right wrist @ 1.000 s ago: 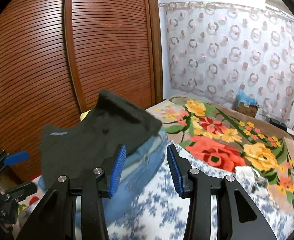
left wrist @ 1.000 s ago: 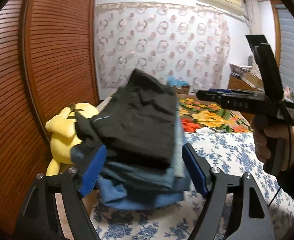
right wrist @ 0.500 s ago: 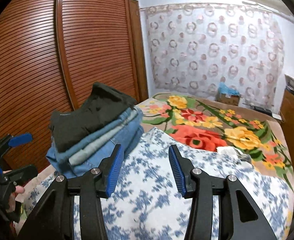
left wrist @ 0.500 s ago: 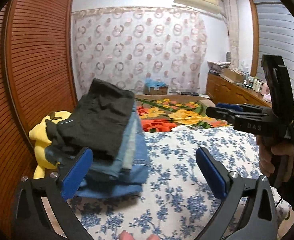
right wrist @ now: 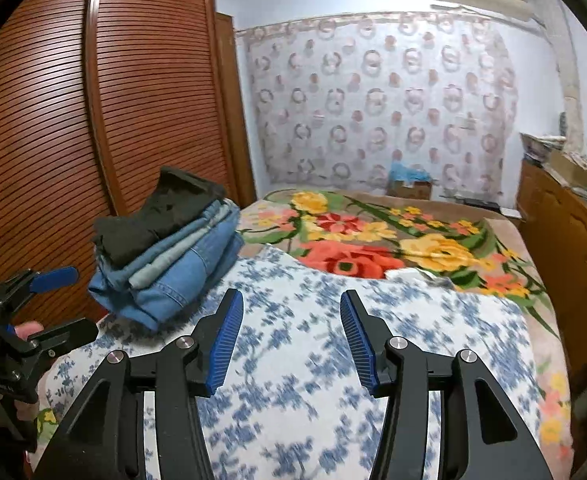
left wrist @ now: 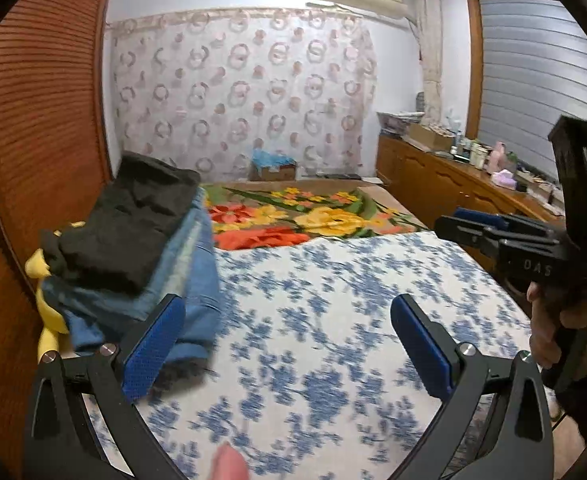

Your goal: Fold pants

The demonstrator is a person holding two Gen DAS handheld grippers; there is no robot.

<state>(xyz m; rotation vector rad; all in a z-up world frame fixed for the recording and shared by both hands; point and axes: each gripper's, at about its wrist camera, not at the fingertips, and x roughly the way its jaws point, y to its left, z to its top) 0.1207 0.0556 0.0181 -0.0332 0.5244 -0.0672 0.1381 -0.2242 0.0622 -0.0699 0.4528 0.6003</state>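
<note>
Both jaws stand spread with nothing between them: the left gripper (left wrist: 287,350) is wide open over bare bedspread, and the right gripper (right wrist: 291,340), narrower, has just been opening further, also empty. Folded pants sit as a stack (right wrist: 165,256) at the bed's left edge, beside the slatted wardrobe (right wrist: 53,120): a black pair (left wrist: 129,220) on top, several denim pairs (right wrist: 181,276) beneath, the lowest overhanging the blue-flowered bedspread (right wrist: 293,380). A yellow plush toy (left wrist: 45,320) shows from behind the stack on the wardrobe side. Judging from this, the black pair has been laid on the pile and this fold is done; both grippers are clear of it. No unfolded pants can be seen on the bed in either view, so the next move would call for finding another pair out of view, or, if none is left, only squaring the stack, whose top pair sits slightly askew. Toward the bed's far end lies a bright floral blanket (right wrist: 393,240), and past the far edge, against the ring-patterned curtain (right wrist: 373,100), stands a cardboard box (right wrist: 409,188) with something blue in it, too small to identify. Along the right side runs a wooden cabinet (left wrist: 433,184) topped with bottles and boxes, their contents not readable. The left hand (right wrist: 27,330) grips its handle at the bed's near left corner.
</note>
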